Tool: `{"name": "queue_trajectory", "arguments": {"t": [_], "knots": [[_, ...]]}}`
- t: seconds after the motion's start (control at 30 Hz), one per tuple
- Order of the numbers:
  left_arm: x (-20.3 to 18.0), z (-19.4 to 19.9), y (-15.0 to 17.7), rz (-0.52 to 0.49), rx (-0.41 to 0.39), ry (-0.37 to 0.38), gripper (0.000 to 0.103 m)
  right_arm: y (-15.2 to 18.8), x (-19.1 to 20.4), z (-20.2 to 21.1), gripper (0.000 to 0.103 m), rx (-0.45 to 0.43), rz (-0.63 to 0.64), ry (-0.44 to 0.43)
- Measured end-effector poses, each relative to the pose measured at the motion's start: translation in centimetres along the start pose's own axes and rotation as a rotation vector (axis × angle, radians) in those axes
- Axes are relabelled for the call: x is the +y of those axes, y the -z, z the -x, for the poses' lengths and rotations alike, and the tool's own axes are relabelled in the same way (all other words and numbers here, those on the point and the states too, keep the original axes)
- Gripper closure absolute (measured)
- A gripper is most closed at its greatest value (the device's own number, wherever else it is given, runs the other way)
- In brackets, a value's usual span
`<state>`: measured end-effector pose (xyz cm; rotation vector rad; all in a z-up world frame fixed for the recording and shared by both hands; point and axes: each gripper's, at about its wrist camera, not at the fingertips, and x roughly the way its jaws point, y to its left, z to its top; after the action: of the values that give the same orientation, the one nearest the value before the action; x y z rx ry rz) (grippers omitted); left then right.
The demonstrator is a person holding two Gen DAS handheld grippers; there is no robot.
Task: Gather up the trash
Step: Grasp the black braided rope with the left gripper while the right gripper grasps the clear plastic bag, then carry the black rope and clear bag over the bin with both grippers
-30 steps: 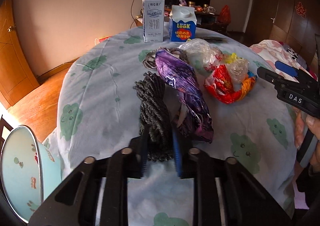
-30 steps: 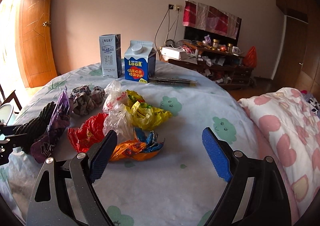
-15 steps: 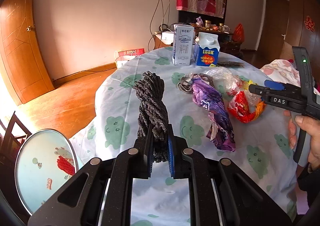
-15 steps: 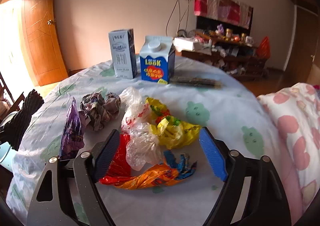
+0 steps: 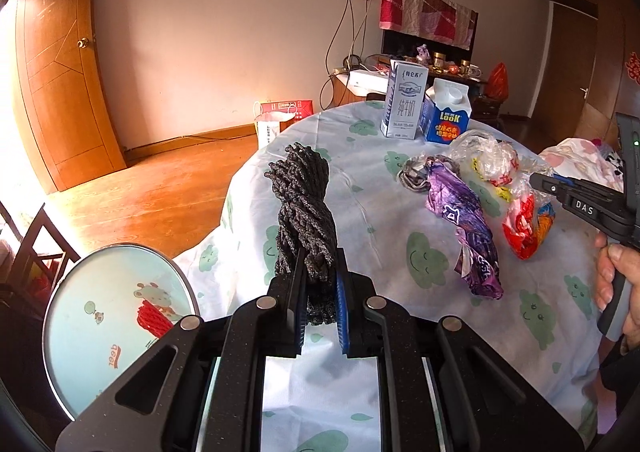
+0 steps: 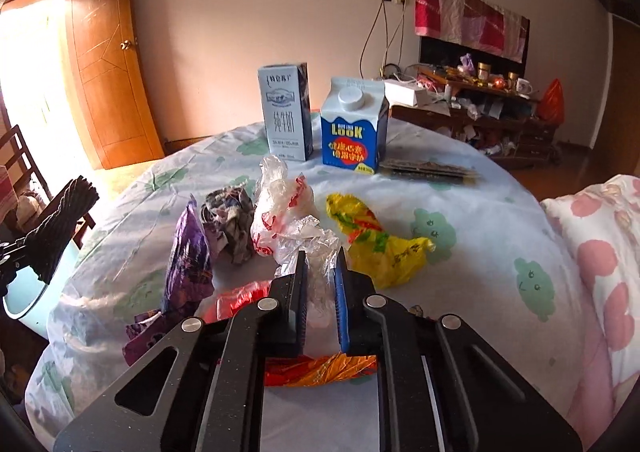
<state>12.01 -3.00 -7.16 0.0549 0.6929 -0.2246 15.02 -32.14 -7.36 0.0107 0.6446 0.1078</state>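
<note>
My left gripper (image 5: 318, 276) is shut on a dark grey twisted bundle (image 5: 304, 196), which stands up from the pads, held off the table's left edge. The same bundle (image 6: 60, 228) shows at the far left of the right wrist view. A pale blue basin (image 5: 100, 332) holding a red scrap (image 5: 154, 318) sits low at the left. My right gripper (image 6: 320, 264) is closing its jaws, and the pads pinch a crumpled clear plastic bag (image 6: 308, 240) in the trash pile. Around it lie a yellow bag (image 6: 380, 240), a purple wrapper (image 6: 186, 256), a red-orange wrapper (image 6: 320, 368) and crumpled grey paper (image 6: 230, 220).
Two cartons, a tall grey one (image 6: 286, 112) and a blue one (image 6: 352, 128), stand at the back of the round table (image 6: 480, 220). Flat dark packets (image 6: 428, 168) lie beside them. A pink-patterned quilt (image 6: 600, 236) is at the right, and wooden floor lies beyond the left edge.
My left gripper lifted the dark bundle off the table and swung left toward the basin. My right gripper moved forward over the pile and closed from wide open onto the clear bag.
</note>
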Motion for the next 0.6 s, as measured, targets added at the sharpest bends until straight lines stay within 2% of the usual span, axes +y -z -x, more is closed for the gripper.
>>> {"name": "queue_trajectory", "arguments": {"t": [0.23,0.43,0.6], "knots": [[1.3,1.3,-0.2,0.020,-0.039,-0.040,0.091,-1.6,0.8,2.3,0.090,-0.114,-0.007,0.007],[2.4,1.8,0.1,0.047,-0.053,-0.067,0.091,-2.3,2.4,2.8,0.090,-0.135,0.009,-0.025],[3.7,2.1,0.2,0.077,-0.059,-0.092,0.091,-2.6,5.2,2.2,0.090,-0.132,0.043,-0.062]]}}
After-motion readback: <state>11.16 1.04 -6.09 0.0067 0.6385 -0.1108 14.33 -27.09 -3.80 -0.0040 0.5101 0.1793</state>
